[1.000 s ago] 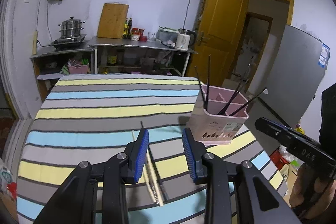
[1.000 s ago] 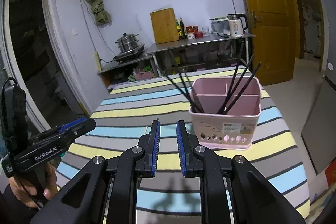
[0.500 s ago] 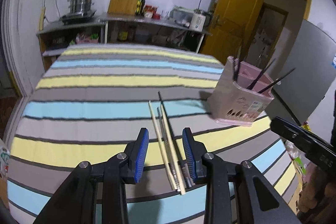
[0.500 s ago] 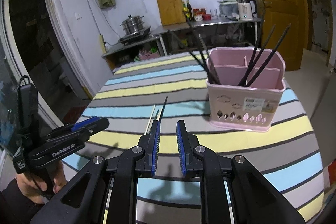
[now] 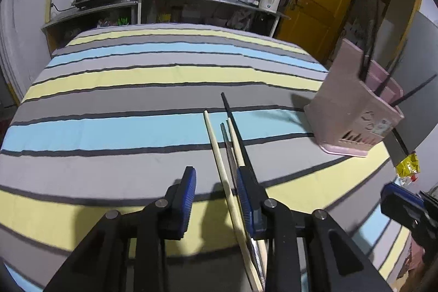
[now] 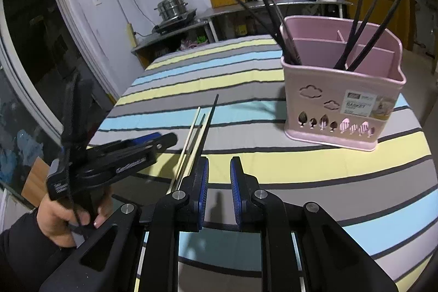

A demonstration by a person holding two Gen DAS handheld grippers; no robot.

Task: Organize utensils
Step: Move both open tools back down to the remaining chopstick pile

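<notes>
The left tool (image 5: 216,199) is closing, its fingers astride a pale wooden chopstick (image 5: 219,155) without yet pinching it; beside that lie a metal chopstick (image 5: 228,144) and a black chopstick (image 5: 235,125) on the striped surface (image 5: 123,127); the right tool (image 6: 219,182) hangs empty, narrowly parted; far right stands the pink basket (image 6: 342,100), holding black chopsticks.
</notes>
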